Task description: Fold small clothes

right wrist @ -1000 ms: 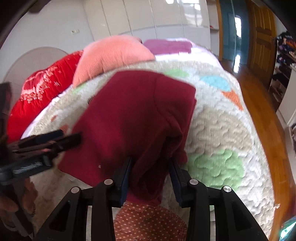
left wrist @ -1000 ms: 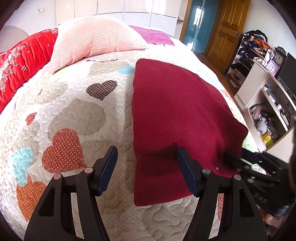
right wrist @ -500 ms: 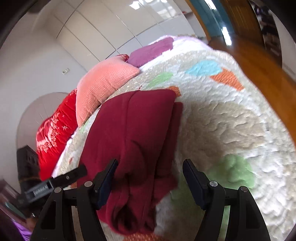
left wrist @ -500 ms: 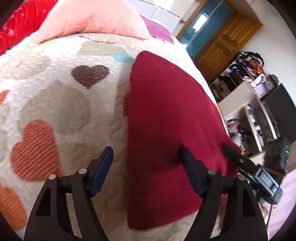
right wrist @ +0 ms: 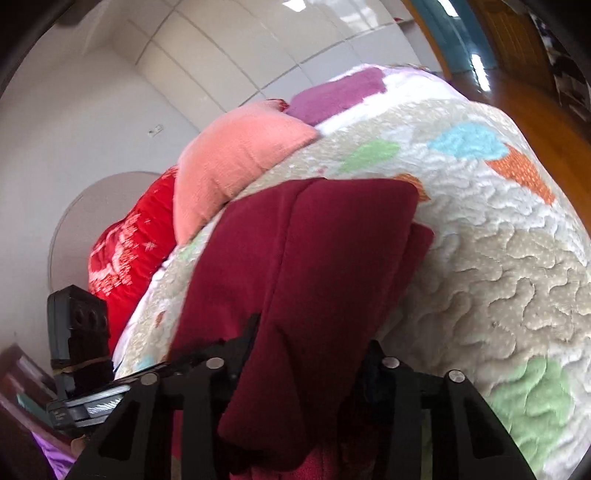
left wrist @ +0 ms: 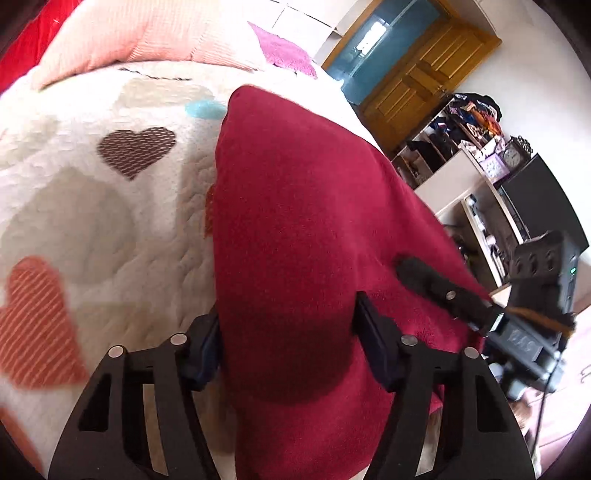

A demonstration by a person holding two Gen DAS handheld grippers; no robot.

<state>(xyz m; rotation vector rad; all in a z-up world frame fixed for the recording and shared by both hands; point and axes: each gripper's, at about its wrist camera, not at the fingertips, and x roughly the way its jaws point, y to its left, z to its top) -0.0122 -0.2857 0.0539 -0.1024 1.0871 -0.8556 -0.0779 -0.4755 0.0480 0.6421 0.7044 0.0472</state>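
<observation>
Partly folded red garment (left wrist: 295, 229) on bed (left wrist: 92, 221); left tongs (left wrist: 288, 350) and right tongs (right wrist: 310, 354) closing on its near edge; final fold remains.

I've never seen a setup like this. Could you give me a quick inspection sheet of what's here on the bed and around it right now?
Surface: quilt with heart patches, covering a bed.
Job's things: dark red garment, partly folded, lying flat on the quilt.
Clutter: pink pillow, red pillow, purple cloth at the far end.
Grippers: left gripper closing, garment's near edge between its jaws; right gripper closing on a thick fold of the garment.
Cables: thin dark cable by the right gripper.
Surroundings: wooden door, cluttered shelves, clock, dark screen, wood floor.
</observation>
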